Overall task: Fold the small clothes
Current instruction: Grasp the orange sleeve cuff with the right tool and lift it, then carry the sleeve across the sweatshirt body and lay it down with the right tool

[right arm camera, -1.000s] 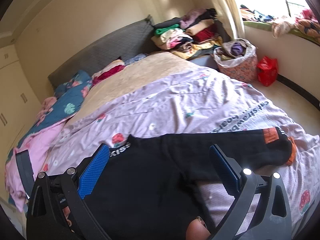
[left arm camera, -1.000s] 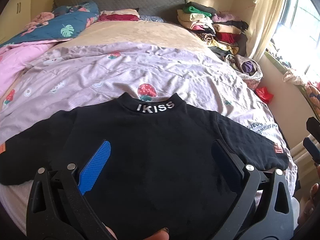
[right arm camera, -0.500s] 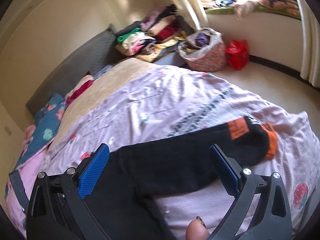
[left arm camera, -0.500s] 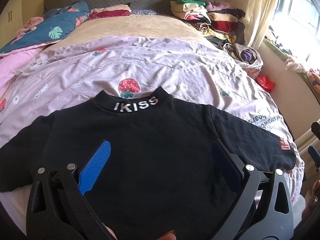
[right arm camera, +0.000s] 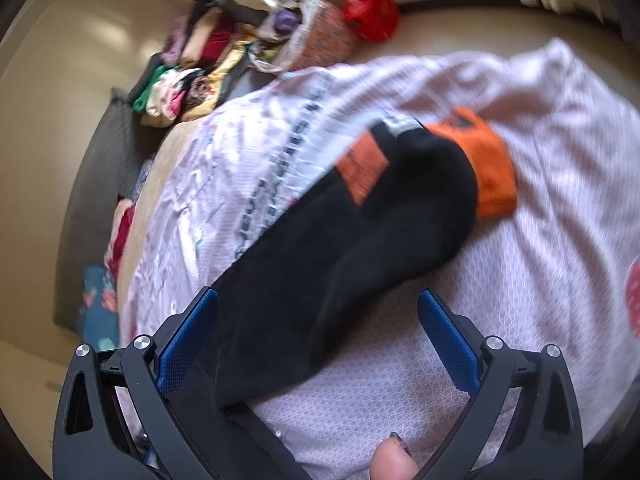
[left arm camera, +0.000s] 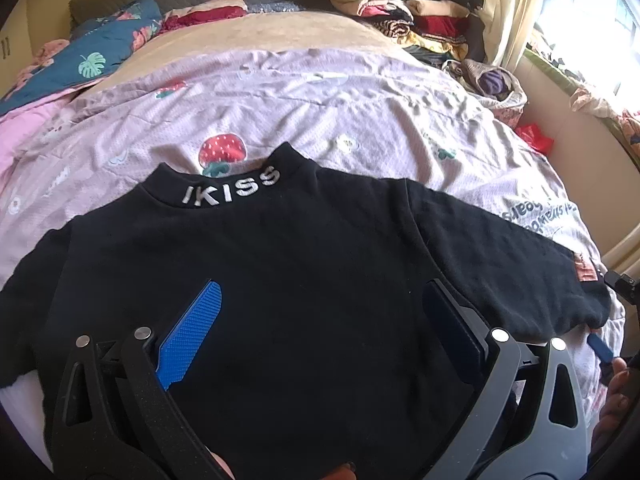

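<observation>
A small black sweater with white "IKISS" on its collar lies flat, face up, on the lilac strawberry-print bedcover, both sleeves spread sideways. My left gripper is open and empty, low over the sweater's body. My right gripper is open and empty, just above the sweater's right sleeve, which has an orange patch and orange cuff. The right gripper's tip shows at the left wrist view's right edge beside the sleeve end.
A stack of folded clothes sits at the bed's far right corner. A cloth basket and a red bag stand on the floor by the window wall. Blue and pink quilts lie far left.
My left gripper has moved closer and lower over the sweater's body. My right gripper has swung right and down along the sleeve toward its orange cuff. Both stay open.
</observation>
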Demonstrator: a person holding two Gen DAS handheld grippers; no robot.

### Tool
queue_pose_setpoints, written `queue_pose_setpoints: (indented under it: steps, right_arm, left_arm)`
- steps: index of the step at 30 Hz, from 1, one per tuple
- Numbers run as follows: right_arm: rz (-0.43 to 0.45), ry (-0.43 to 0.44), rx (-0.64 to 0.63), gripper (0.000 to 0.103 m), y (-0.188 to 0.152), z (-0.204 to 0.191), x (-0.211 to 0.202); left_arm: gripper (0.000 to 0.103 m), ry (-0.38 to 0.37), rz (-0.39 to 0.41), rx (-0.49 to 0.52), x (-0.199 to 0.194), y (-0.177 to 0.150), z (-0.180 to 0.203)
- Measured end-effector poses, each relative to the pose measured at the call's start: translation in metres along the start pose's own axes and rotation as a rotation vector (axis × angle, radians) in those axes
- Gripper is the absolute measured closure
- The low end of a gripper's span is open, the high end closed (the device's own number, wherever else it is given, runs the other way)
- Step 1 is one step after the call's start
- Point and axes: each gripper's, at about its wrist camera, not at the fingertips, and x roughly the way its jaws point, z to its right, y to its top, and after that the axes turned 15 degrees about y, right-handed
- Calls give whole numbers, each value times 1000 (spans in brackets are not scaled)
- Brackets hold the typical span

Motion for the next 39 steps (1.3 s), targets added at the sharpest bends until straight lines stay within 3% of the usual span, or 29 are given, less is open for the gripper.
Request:
queue_pose_setpoints:
  steps: [9,11,17,19,22,33,39]
  right_arm:
    - [50,86,122,5,28,37,7]
    - [78,100,123,12,35,40,5]
    - [113,145,160,49,50,56,5]
    - [122,162,148,66,52,55,4]
    - [135,186,97,81,53,46,2]
    - [164,301,-220,84,41,-38,-19]
    - [102,411,-376,84,17,-86,-19]
  left_arm:
    - [8,14,-24,13,15,-1,10]
    - [8,22,-28,11,17,0,11]
    - [8,27,-36,-5,20,5,6]
    - [8,22,-40,-15,21,8,3]
    - [8,13,-46,-35,21,15,-2]
    - [8,-62,5,-99,-4,34,-31]
    - [8,-95,35,-131,-19,37,-52]
